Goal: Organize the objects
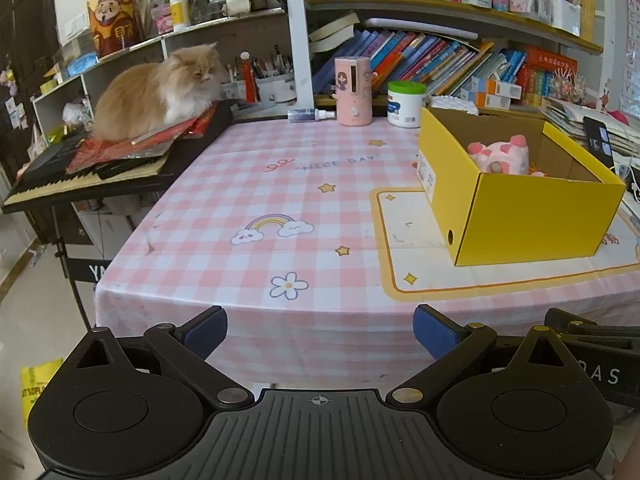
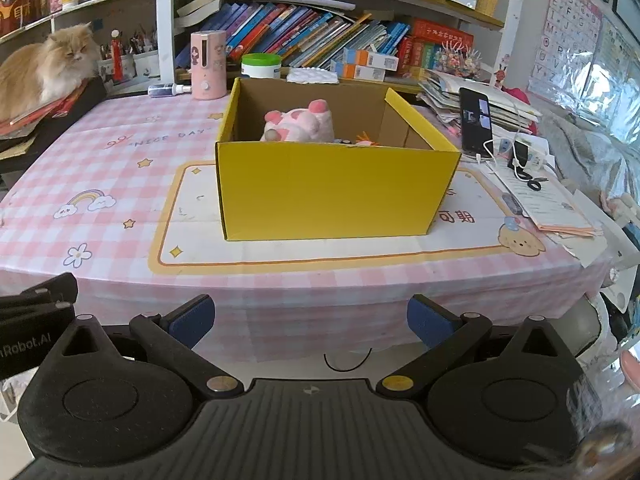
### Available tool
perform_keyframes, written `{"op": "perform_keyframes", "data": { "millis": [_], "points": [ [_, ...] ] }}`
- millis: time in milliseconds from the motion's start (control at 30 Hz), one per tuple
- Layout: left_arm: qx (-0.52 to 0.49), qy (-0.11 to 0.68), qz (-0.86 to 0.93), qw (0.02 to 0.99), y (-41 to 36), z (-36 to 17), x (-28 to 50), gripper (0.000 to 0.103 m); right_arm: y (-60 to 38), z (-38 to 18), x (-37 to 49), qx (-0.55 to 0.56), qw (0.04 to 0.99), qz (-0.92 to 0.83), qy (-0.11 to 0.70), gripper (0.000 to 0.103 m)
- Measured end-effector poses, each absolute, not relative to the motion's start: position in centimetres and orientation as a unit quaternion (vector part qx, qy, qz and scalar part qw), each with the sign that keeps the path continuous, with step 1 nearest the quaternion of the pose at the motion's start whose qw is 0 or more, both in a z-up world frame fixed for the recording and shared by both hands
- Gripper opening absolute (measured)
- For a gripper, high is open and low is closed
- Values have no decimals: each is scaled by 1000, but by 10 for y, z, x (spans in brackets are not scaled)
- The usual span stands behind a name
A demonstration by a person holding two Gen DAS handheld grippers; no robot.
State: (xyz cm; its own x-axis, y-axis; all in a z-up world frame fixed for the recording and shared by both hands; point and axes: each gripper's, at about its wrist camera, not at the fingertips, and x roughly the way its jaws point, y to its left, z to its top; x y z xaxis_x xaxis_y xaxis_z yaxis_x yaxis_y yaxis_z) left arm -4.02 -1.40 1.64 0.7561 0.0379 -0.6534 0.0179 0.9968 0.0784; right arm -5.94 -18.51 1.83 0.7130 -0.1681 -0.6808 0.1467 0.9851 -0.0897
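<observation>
Pink checked table [image 2: 120, 168] looks nearly tidied: plush [image 2: 300, 122] lies in the box [image 2: 336, 192], while both the left gripper [image 1: 320, 332] and right gripper [image 2: 310, 320] hang wide and empty short of its edge.

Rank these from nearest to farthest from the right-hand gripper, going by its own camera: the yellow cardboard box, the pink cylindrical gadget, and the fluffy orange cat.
1. Yellow cardboard box: straight ahead of the right gripper, on the cream mat.
2. Pink cylindrical gadget: behind the box, left of centre, at the table's far edge.
3. Fluffy orange cat: far left, lying beyond the table's far corner.
</observation>
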Motion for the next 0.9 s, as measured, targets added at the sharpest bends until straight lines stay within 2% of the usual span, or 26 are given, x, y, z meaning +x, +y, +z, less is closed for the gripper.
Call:
{"op": "perform_keyframes", "data": {
  "millis": [900],
  "points": [
    [45,350,9,936,-12,17,-35,101,-181,17,-56,-16,924,-86,372,103]
  ]
}}
